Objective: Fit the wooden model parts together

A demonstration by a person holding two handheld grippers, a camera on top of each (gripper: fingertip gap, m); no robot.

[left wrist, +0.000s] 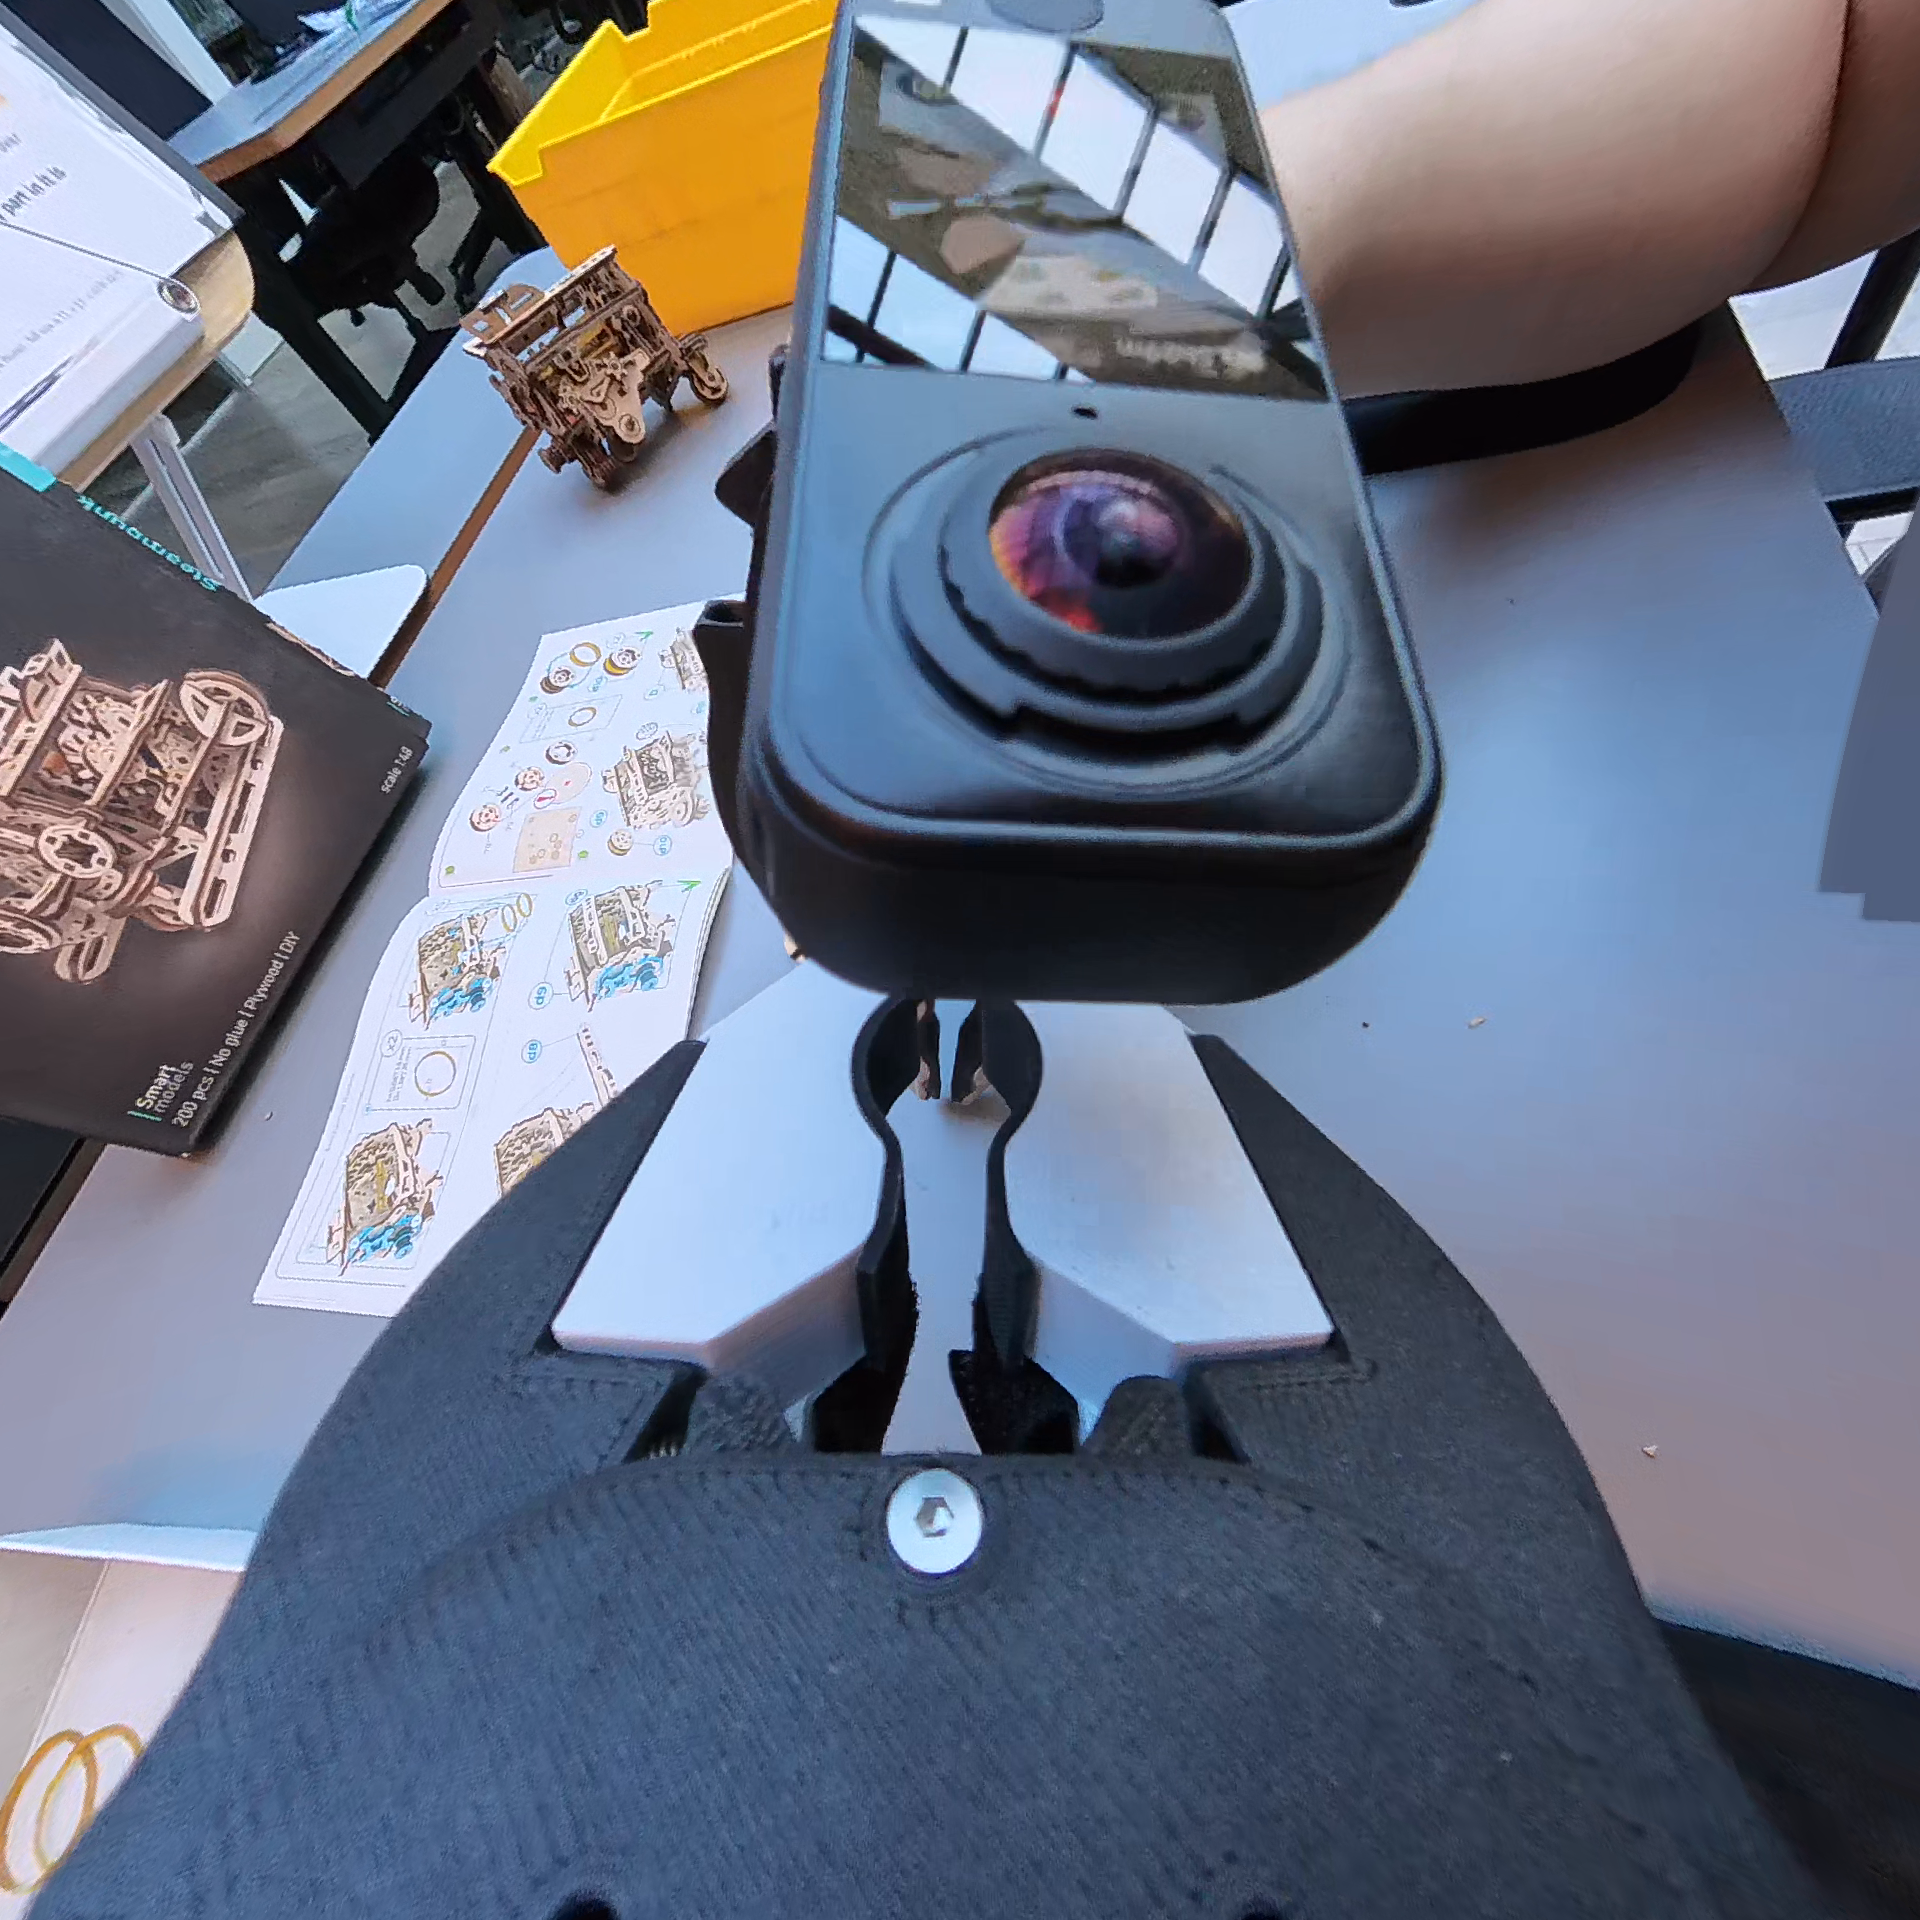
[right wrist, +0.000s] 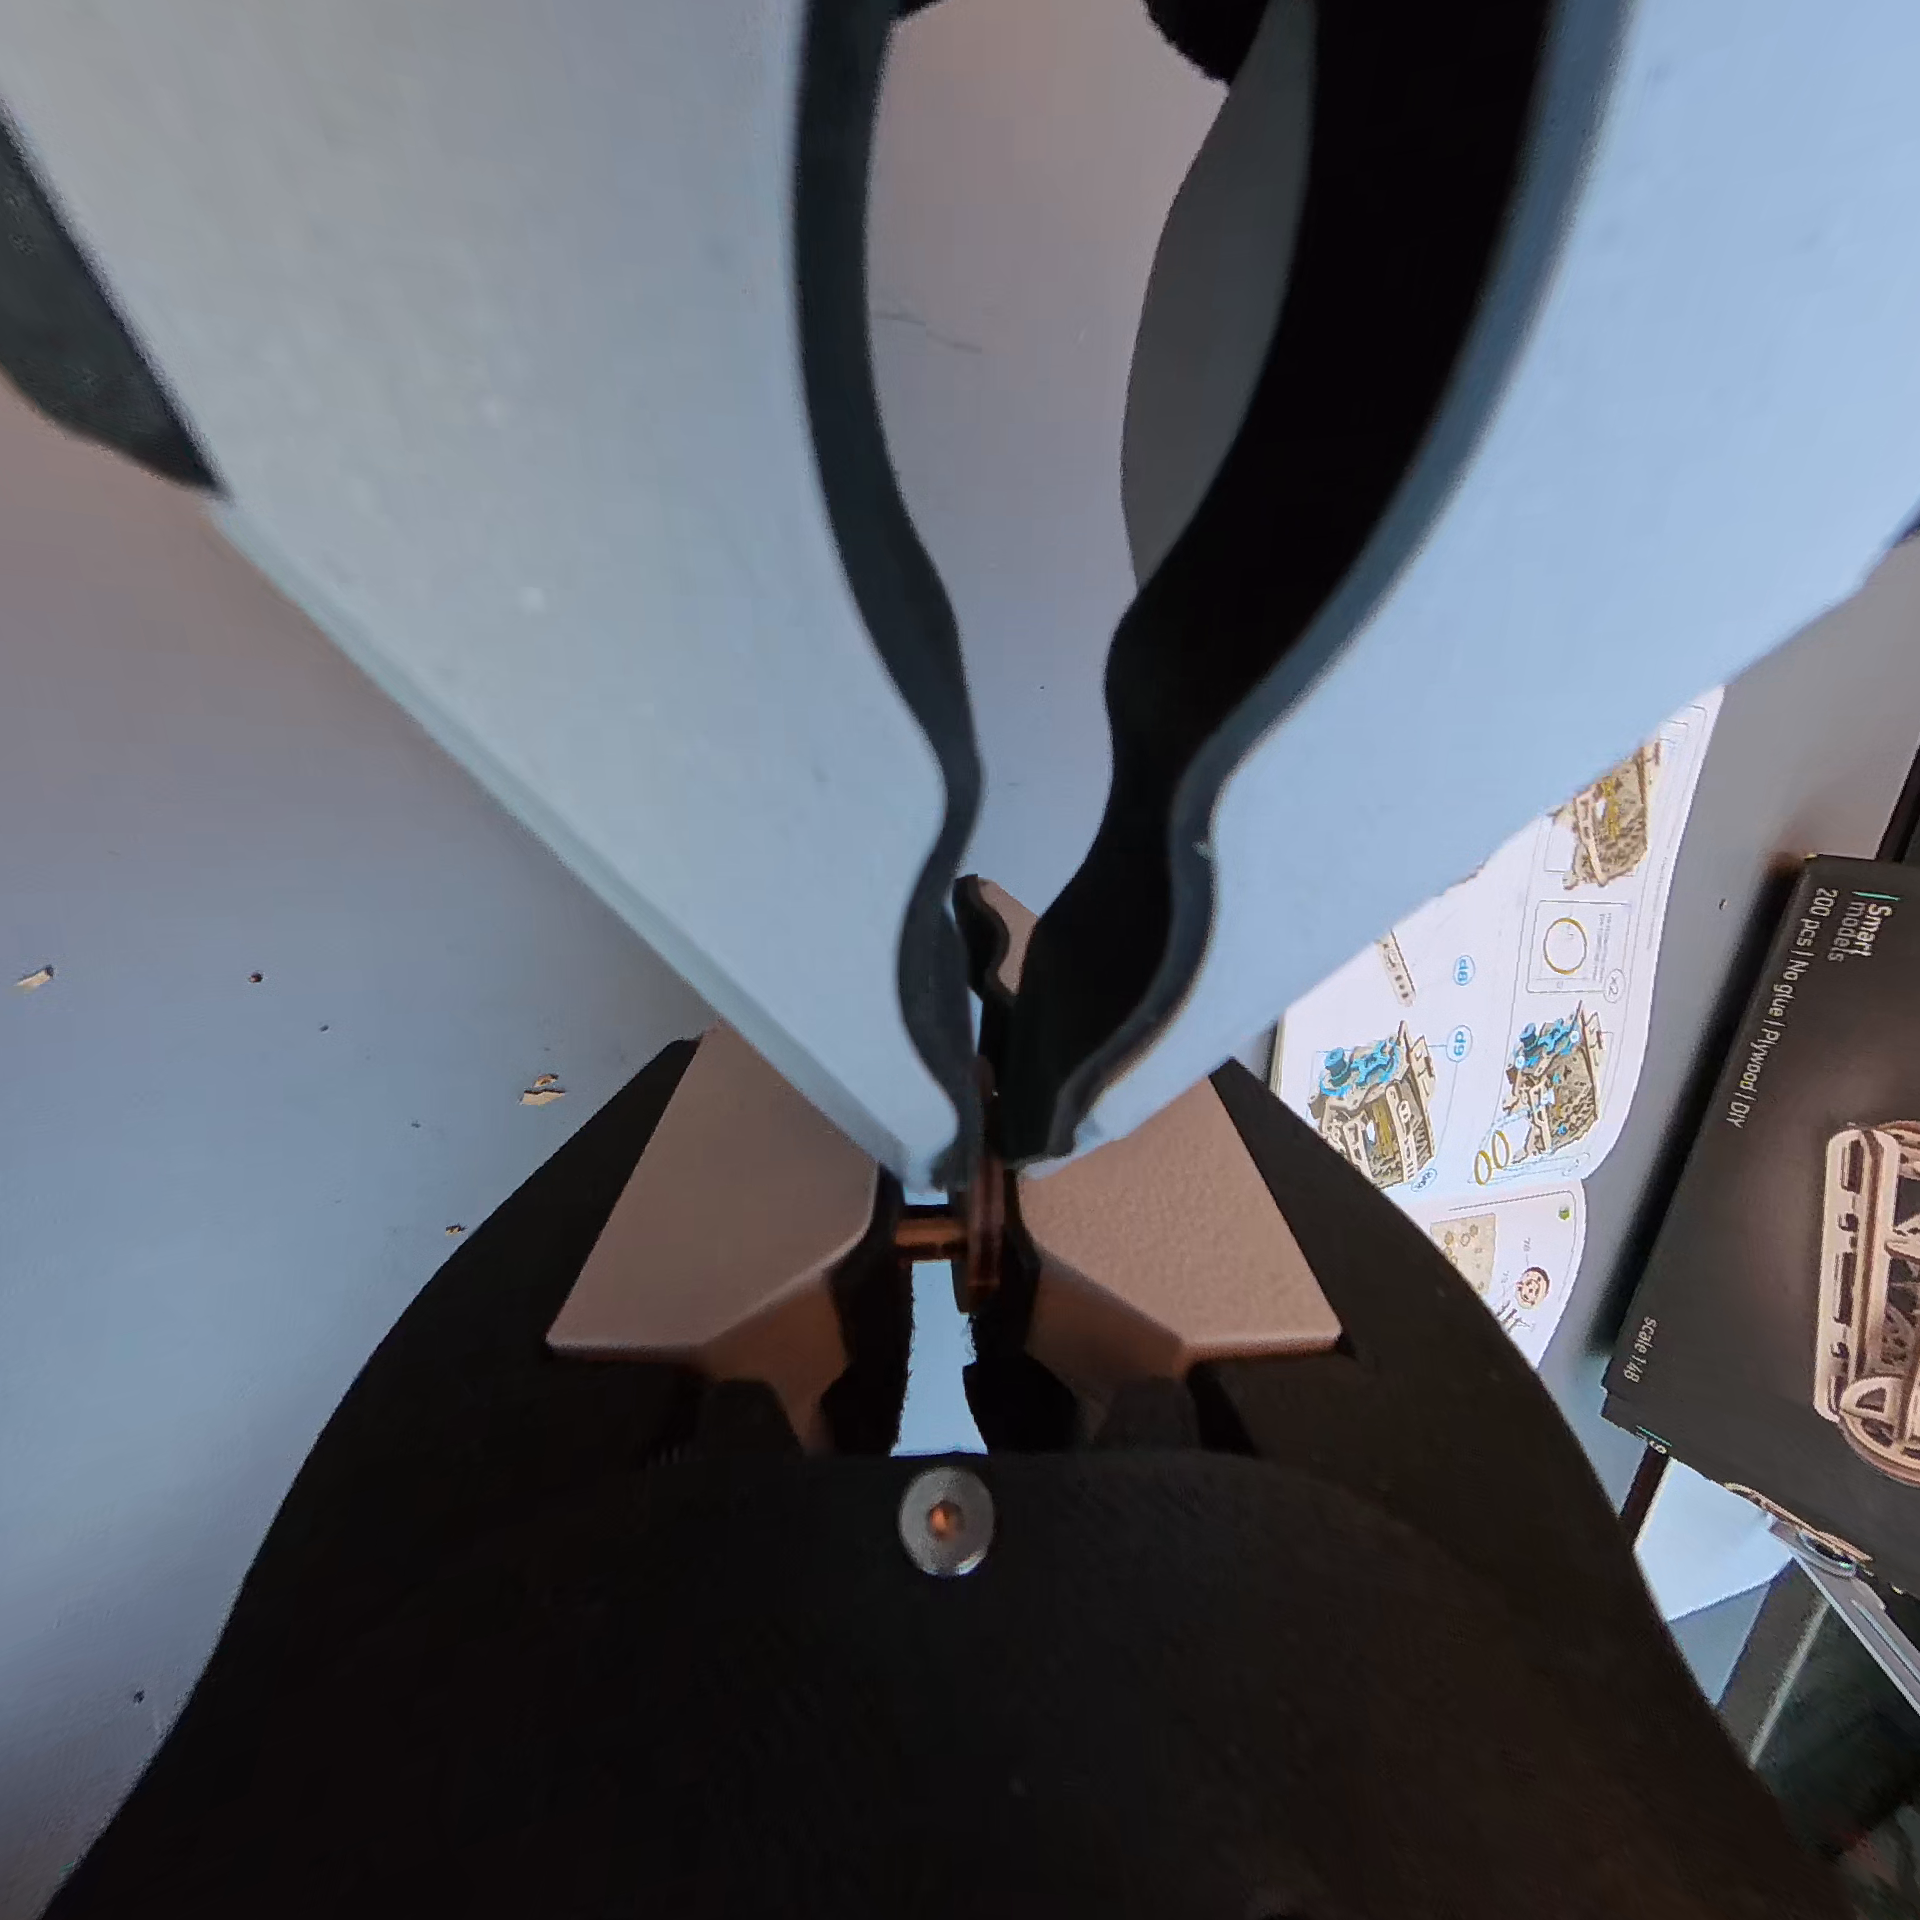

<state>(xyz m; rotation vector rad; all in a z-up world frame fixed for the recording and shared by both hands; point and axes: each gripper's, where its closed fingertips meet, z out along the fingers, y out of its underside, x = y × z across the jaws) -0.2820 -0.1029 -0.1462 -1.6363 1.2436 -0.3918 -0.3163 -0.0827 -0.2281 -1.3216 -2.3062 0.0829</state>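
My left gripper (left wrist: 948, 1055) is shut on small thin wooden parts (left wrist: 968, 1070) pinched at its tips. The right gripper's black camera (left wrist: 1081, 623) faces me just above them and hides its fingers. In the right wrist view my right gripper (right wrist: 951, 1242) is shut on a small wooden part, a disc on a short peg (right wrist: 982, 1236). The left gripper's pale fingers (right wrist: 582, 520) come down from the top, and their tips (right wrist: 961, 1138) meet that part. An assembled wooden model (left wrist: 592, 364) stands at the far left of the grey table (left wrist: 1558, 1143).
An instruction sheet (left wrist: 540, 935) lies left of centre and also shows in the right wrist view (right wrist: 1455, 1091). The dark kit box (left wrist: 156, 831) lies beside it (right wrist: 1787, 1195). A yellow bin (left wrist: 665, 177) stands behind. A person's forearm (left wrist: 1558, 187) crosses the top right. Wood crumbs (right wrist: 540, 1089) lie on the table. The gap from one gripper's tips to the other's is roughly 9 centimetres.
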